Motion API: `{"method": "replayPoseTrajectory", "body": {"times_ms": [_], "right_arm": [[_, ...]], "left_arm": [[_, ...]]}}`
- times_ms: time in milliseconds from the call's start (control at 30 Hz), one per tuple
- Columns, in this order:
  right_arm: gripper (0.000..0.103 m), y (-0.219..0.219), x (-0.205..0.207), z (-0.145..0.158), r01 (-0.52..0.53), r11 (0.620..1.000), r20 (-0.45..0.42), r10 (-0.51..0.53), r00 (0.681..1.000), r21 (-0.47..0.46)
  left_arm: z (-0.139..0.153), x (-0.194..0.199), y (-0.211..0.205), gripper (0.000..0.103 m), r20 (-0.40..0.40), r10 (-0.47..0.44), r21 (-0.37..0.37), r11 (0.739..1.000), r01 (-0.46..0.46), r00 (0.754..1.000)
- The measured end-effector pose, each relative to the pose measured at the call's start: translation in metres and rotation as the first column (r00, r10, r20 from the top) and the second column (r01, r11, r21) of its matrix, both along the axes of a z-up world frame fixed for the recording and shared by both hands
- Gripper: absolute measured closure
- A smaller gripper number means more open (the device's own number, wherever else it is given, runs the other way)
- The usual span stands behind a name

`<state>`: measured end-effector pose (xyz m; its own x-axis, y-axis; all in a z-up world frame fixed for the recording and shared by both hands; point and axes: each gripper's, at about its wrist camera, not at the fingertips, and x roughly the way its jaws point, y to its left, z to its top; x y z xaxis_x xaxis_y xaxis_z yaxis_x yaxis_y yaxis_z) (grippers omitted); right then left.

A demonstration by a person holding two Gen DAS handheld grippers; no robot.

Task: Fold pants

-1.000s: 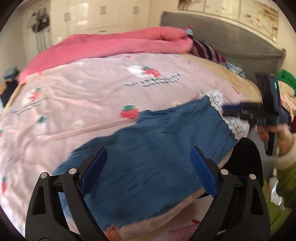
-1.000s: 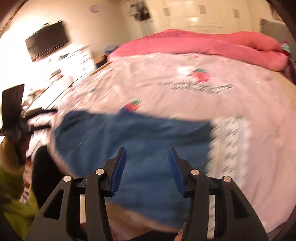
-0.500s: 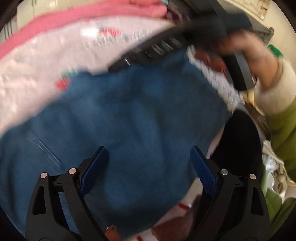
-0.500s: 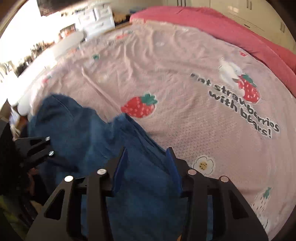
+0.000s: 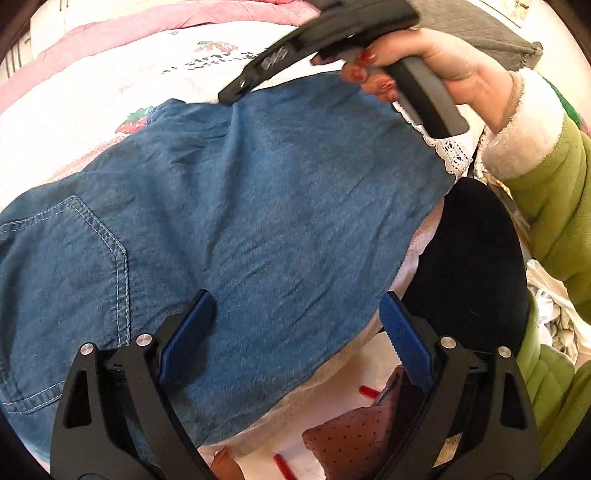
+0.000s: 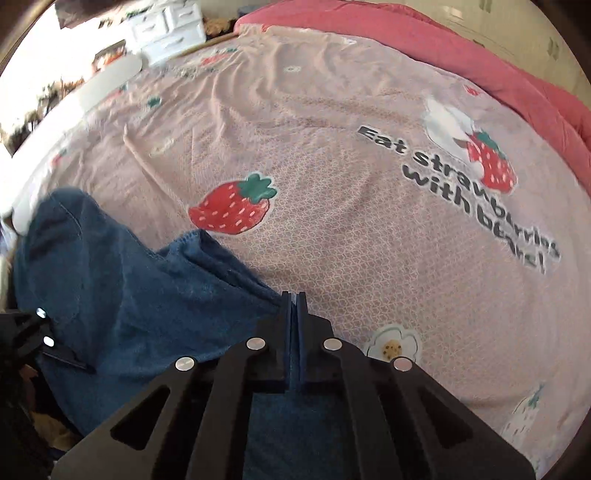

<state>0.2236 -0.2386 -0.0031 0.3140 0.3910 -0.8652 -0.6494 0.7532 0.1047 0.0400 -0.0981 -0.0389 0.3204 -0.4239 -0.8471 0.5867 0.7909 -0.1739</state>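
One right gripper (image 6: 294,295) clamped on pants (image 6: 129,295) edge, left gripper (image 5: 295,325) spread above them

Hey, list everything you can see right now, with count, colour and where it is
pants: one, blue denim, spread on the near part of the bed
lace trim: one, white, at the pants' right end
bedsheet: one, pale pink with strawberries, under the pants
quilt: one, deep pink, along the bed's far side
drawers: one unit, white, beyond the bed
left claw: black with blue pads, open above the pants
right claw: black, shut on the pants' far edge
hand: one, green sleeve, holding the right claw
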Motion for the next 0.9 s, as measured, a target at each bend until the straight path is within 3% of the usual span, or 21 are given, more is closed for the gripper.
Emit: {"method": "replayPoseTrajectory", "body": {"times_ms": [67,133,200,300,433,567,700,833,867,900], "right_arm": [[0.094,-0.015,-0.007,0.014,0.037,0.999,0.039,-0.038,0.999,0.019],[0.084,-0.037,-0.017,0.029,0.068,0.996,0.065,-0.072,0.995,0.063],[0.062,-0.062,-0.027,0.043,0.118,0.989,0.092,-0.127,0.988,0.093],[0.062,-0.1,-0.042,0.057,0.192,0.975,0.136,-0.207,0.969,0.114],[0.062,-0.15,-0.056,0.064,0.31,0.94,0.163,-0.331,0.93,0.142],[0.05,-0.18,-0.055,0.056,0.396,0.903,0.128,-0.418,0.899,0.165],[0.05,-0.193,-0.047,0.038,0.444,0.876,0.049,-0.46,0.887,0.187],[0.05,-0.194,-0.036,0.028,0.465,0.856,-0.001,-0.477,0.879,0.226],[0.053,-0.195,-0.032,0.025,0.472,0.848,-0.014,-0.484,0.875,0.24],[0.077,-0.194,-0.028,0.023,0.466,0.85,-0.027,-0.475,0.88,0.247]], "left_arm": [[-0.001,-0.004,0.001,0.019,0.012,-0.005,0.02,1.0,0.004,1.0],[-0.004,-0.006,-0.004,0.019,0.025,-0.014,0.039,0.999,0.013,1.0],[-0.004,-0.006,-0.003,0.019,0.02,-0.012,0.028,1.0,0.011,1.0],[0.01,-0.006,-0.003,0.019,0.029,-0.015,-0.006,1.0,0.015,0.999],[0.05,0.013,-0.001,0.018,0.11,-0.008,-0.025,1.0,0.011,0.994],[0.073,0.055,-0.005,0.014,0.155,0.029,-0.055,0.998,-0.021,0.988],[0.062,0.105,-0.02,0.014,0.098,0.085,-0.121,0.99,-0.073,0.991],[0.04,0.122,-0.045,0.014,0.096,0.103,-0.09,0.991,-0.095,0.99],[0.035,0.127,-0.046,0.014,0.079,0.124,-0.094,0.989,-0.116,0.989],[0.03,0.131,-0.045,0.014,0.071,0.143,-0.083,0.987,-0.137,0.987]]}}
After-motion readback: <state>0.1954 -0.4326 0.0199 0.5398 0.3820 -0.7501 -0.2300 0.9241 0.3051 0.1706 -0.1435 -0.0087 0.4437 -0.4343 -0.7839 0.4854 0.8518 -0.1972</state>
